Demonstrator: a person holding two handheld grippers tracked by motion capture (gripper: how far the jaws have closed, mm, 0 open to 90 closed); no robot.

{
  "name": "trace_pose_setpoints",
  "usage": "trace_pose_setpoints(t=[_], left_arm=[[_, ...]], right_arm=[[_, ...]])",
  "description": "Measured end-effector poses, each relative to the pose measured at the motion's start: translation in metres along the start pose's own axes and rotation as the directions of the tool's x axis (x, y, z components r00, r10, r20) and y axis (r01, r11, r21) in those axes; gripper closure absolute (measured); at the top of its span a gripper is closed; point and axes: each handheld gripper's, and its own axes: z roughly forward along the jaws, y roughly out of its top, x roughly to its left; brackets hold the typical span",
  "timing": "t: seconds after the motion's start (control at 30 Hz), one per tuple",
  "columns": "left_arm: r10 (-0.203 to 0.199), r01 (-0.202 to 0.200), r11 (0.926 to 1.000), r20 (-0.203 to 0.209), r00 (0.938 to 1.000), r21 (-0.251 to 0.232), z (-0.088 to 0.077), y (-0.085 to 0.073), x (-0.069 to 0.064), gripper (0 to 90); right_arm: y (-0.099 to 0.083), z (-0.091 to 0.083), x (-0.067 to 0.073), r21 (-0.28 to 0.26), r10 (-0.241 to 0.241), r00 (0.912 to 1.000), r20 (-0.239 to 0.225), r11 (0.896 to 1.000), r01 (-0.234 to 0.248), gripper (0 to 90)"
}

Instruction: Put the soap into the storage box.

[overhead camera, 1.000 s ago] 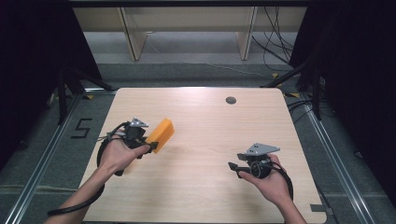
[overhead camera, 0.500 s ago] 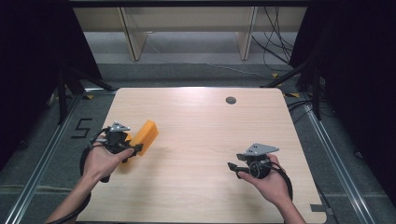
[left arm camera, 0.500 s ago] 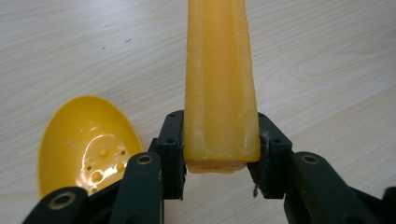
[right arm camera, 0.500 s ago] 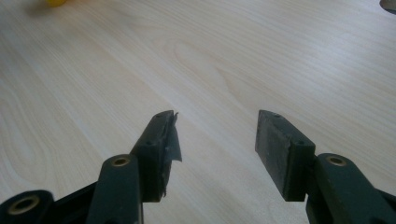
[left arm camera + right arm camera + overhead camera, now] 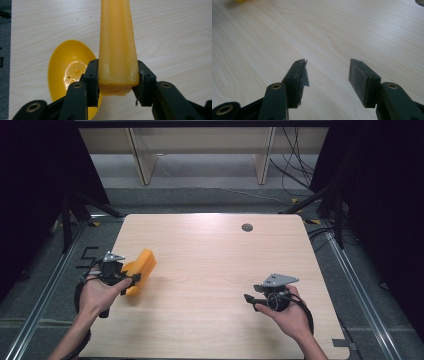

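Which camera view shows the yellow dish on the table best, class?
The left gripper view: the yellow dish lies open on the table beside the held orange block. In the high view, left gripper and block cover that spot.

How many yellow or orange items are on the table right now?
2: an orange block clamped in the left gripper, and a yellow bowl on the table beneath it.

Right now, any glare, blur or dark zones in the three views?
High view: soft overall, table evenly lit, both sides black. Left gripper view: sharp, small glare spots inside the yellow bowl, the orange block held by the left gripper. Right gripper view: open right gripper sharp, far wood slightly soft.
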Motion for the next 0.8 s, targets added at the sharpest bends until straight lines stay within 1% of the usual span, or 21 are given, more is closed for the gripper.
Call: trace_pose_setpoints(t=[0.03, 0.07, 0.1, 0.17, 0.2, 0.23, 0.27, 0.37, 0.53, 0.63, 0.73, 0.8], left_arm=[[0.000, 0.000, 1.0000, 0.000, 1.0000, 0.000, 0.000, 0.000, 0.000, 60.6], [-0.010, 0.010, 0.9999, -0.012, 0.9999, -0.003, -0.001, -0.001, 0.002, 60.6], [-0.012, 0.012, 0.9999, -0.005, 0.9999, -0.002, -0.002, -0.001, 0.004, 60.6], [-0.023, 0.023, 0.9997, -0.017, 0.9996, -0.006, -0.003, -0.002, 0.006, 60.6], [-0.031, 0.031, 0.9992, -0.023, 0.9992, -0.026, -0.003, -0.003, 0.007, 60.6], [-0.035, 0.034, 0.9993, -0.027, 0.9990, -0.011, -0.005, -0.003, 0.009, 60.6], [-0.038, 0.037, 0.9991, -0.034, 0.9987, -0.022, -0.005, -0.003, 0.009, 60.5], [-0.045, 0.044, 0.9989, -0.047, 0.9979, -0.015, -0.007, -0.004, 0.013, 60.6], [-0.070, 0.069, 0.9974, -0.047, 0.9965, -0.023, -0.007, -0.007, 0.018, 60.6], [-0.075, 0.074, 0.9970, -0.062, 0.9952, -0.024, -0.008, -0.008, 0.020, 60.6], [-0.083, 0.082, 0.9965, -0.068, 0.9942, -0.019, -0.008, -0.008, 0.021, 60.6], [-0.087, 0.085, 0.9961, -0.070, 0.9938, -0.024, -0.007, -0.008, 0.022, 60.6]], right_arm=[[0.000, 0.000, 0.000, 0.001, 0.002, 1.0000, 0.000, 1.000, -0.002, 48.0], [0.000, 0.000, 0.000, -0.004, -0.007, 1.0000, -0.004, 1.000, 0.007, 48.0], [0.000, 0.000, 0.000, -0.007, -0.013, 0.9999, 0.001, 1.000, 0.013, 48.0], [0.000, 0.000, 0.000, -0.004, -0.002, 1.0000, -0.006, 1.000, 0.002, 48.0], [0.000, 0.000, 0.000, -0.006, -0.002, 1.0000, -0.005, 1.000, 0.002, 48.0], [0.000, 0.000, 0.000, -0.004, -0.004, 1.0000, -0.005, 1.000, 0.004, 48.0], [0.000, 0.000, 0.000, -0.003, -0.002, 1.0000, -0.006, 1.000, 0.002, 48.0], [0.000, 0.001, 0.000, -0.005, -0.011, 0.9999, -0.004, 1.000, 0.011, 47.9], [0.000, 0.000, 0.000, 0.000, -0.004, 1.0000, -0.007, 1.000, 0.004, 47.9], [0.000, 0.000, 0.000, 0.006, -0.005, 1.0000, -0.006, 1.000, 0.005, 47.9], [0.000, 0.001, 0.000, -0.002, -0.003, 1.0000, -0.007, 1.000, 0.003, 47.9], [0.000, 0.001, 0.000, -0.001, -0.003, 1.0000, -0.007, 1.000, 0.003, 47.8]])
